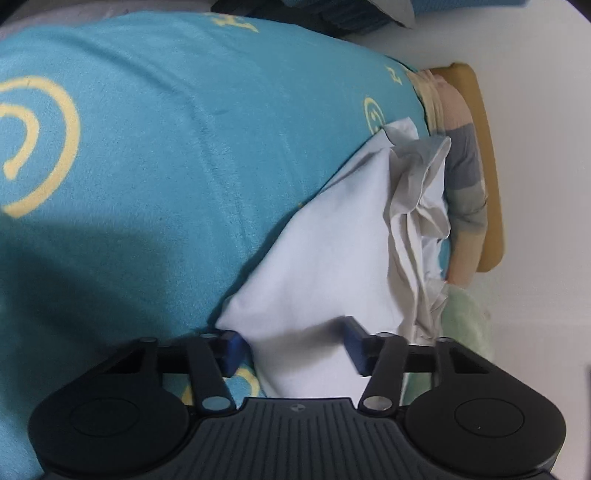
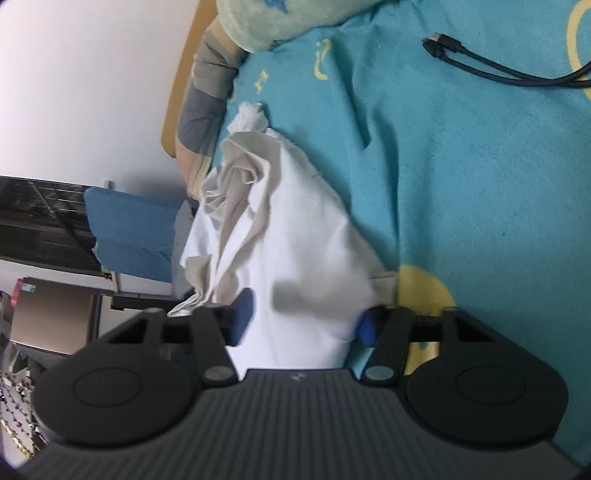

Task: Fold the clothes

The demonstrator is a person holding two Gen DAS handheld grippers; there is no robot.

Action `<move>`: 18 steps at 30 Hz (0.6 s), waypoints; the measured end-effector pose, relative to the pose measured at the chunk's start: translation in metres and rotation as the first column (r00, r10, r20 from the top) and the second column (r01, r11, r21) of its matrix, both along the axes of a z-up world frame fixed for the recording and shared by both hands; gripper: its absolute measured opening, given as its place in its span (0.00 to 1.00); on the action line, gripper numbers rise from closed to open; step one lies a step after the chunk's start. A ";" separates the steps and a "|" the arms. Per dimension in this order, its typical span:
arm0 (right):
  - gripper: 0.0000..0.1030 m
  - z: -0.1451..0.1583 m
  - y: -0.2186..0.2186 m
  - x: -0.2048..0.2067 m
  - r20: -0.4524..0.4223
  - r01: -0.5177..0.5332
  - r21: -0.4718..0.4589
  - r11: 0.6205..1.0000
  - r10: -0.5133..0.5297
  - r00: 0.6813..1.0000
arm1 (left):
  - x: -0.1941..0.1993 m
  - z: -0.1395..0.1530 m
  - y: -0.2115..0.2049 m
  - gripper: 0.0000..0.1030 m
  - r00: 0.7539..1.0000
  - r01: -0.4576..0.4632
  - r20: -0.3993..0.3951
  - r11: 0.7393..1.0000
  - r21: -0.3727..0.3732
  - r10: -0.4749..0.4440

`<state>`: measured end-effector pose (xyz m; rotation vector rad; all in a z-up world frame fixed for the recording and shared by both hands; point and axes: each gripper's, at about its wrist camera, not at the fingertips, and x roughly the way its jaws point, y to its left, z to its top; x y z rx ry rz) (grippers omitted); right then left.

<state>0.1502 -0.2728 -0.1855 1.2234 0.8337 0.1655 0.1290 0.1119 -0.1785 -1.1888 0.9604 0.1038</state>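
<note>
Left wrist view: left gripper (image 1: 295, 343) has white cloth running between its two blue pads (image 1: 232, 349), which stand well apart. The fabric fills the gap loosely; whether the pads actually pinch it cannot be told from this view. The white garment (image 1: 325, 254) fans out ahead from a narrow neck at the gripper to a crumpled, bunched far end, lying across the teal blanket (image 1: 177, 147) with yellow printed marks.

Right wrist view: right gripper (image 2: 301, 317) shows the same arrangement. White garment (image 2: 295, 240) passes between its blue pads (image 2: 242, 314), again spread wide, grip not confirmable. Motion blur on the cloth near the gripper.

Judged reason for the hold: each gripper takes one corner or edge so the cloth can be drawn taut and laid flat before a fold. The far end is gathered into wrinkles, so the piece looks not yet spread out; folding proper has likely not begun.

Edges and room:
- Striped pillow (image 1: 465, 177) and wooden headboard (image 1: 487, 184) sit just beyond the crumpled end, against the white wall (image 1: 535, 110). Little room in that direction.
- Pale green plush blanket (image 2: 266, 22) lies near the same end.
- Black cable (image 2: 480, 62) rests on the teal blanket, well apart from the garment, but in the open stretch where spreading might go.
- Broad bare teal blanket away from the headboard offers the best laying space.
</note>
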 end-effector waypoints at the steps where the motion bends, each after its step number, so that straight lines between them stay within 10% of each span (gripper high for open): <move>1: 0.45 0.000 0.000 0.001 -0.001 -0.006 -0.015 1.000 0.006 1.000 | 0.002 0.002 -0.002 0.38 1.000 0.006 0.004 1.000 0.016 -0.006; 7: 0.15 0.007 -0.002 -0.001 0.010 -0.014 -0.075 0.997 0.015 1.000 | 0.012 0.019 -0.010 0.15 0.997 0.060 0.052 0.993 0.104 -0.065; 18: 0.10 0.084 -0.004 -0.035 0.334 0.070 -0.117 0.991 -0.027 0.942 | -0.008 0.088 -0.004 0.08 0.931 0.087 0.352 0.995 0.040 -0.096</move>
